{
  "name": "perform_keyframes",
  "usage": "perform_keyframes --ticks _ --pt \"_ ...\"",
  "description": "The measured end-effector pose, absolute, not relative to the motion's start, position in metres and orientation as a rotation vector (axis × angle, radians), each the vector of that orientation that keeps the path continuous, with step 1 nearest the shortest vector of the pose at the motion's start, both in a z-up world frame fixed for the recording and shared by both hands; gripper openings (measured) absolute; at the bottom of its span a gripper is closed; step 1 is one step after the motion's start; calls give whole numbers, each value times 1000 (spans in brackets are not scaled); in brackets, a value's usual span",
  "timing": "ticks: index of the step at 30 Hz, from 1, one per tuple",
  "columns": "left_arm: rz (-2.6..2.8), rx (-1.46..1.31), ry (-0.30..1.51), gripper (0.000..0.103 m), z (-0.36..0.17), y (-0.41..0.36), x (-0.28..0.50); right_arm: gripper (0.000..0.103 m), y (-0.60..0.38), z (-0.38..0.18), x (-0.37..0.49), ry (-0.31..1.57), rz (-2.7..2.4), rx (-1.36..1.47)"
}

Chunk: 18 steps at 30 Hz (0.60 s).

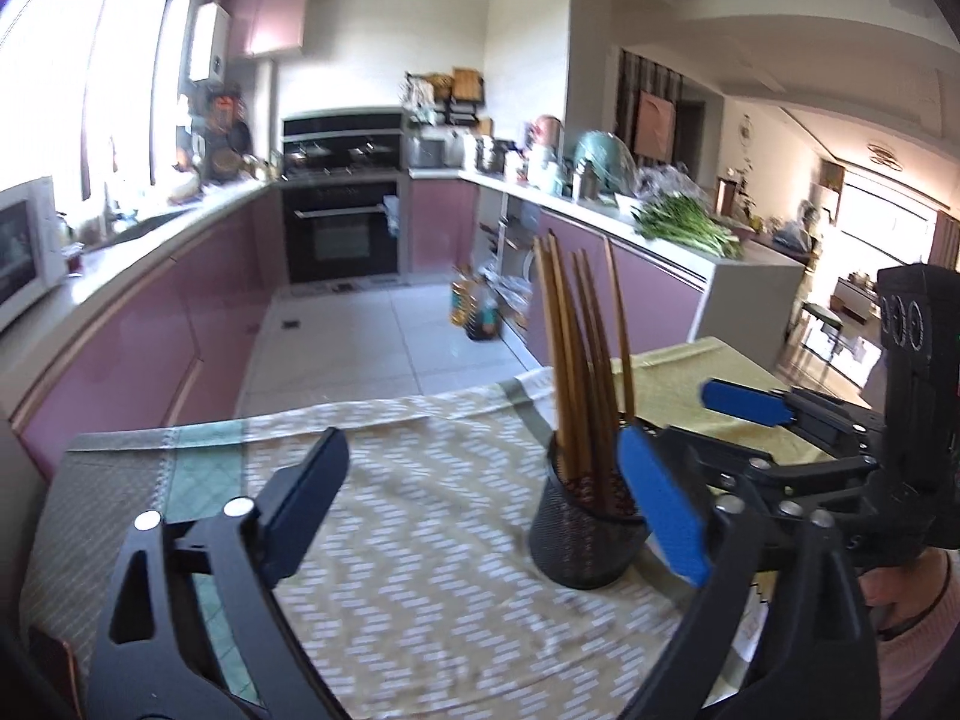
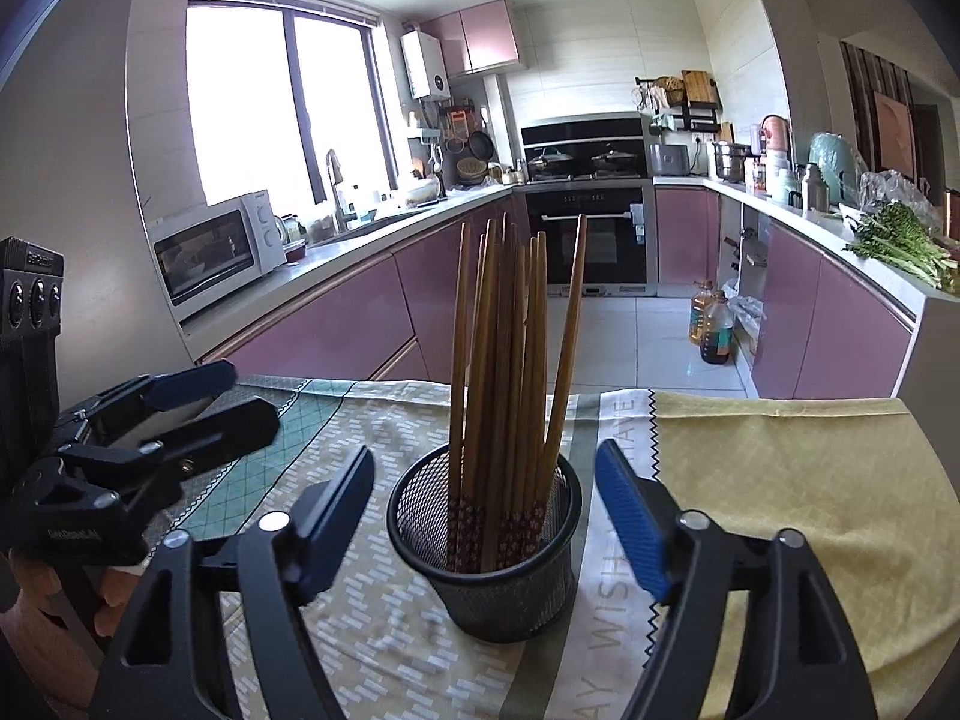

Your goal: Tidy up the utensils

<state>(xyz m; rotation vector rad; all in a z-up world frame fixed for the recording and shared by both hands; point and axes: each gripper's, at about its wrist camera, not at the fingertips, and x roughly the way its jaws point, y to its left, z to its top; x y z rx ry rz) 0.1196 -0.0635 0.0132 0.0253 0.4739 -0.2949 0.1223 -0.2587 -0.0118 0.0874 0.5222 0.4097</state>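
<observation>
**Chopsticks stand gathered in the cup, both jaws released**

Nearest in the right wrist view, the right gripper (image 2: pixel 483 492) has its jaws spread and empty, one on each side of the mesh cup (image 2: pixel 486 546) without touching it. The cup stands upright on the cloth-covered surface (image 2: pixel 780 480), and the chopsticks (image 2: pixel 510 360) rise from it in a loose bundle toward twelve o'clock. At nine o'clock the left gripper (image 2: pixel 240 396) hovers beside it, jaws also released, holding nothing. No loose utensil shows on the cloth, so the sorting looks essentially done. Beyond, kitchen counters run back to the oven (image 2: pixel 591 234).
</observation>
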Motion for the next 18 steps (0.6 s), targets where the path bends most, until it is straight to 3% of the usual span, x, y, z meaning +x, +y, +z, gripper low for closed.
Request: perform_keyframes --ticks 8,18 --pt "-172 25 384 97 16 -36 78 96 -256 -14 87 436 355 56" --pt "-101 14 297 97 28 -25 41 96 -254 -7 52 330 305 48"
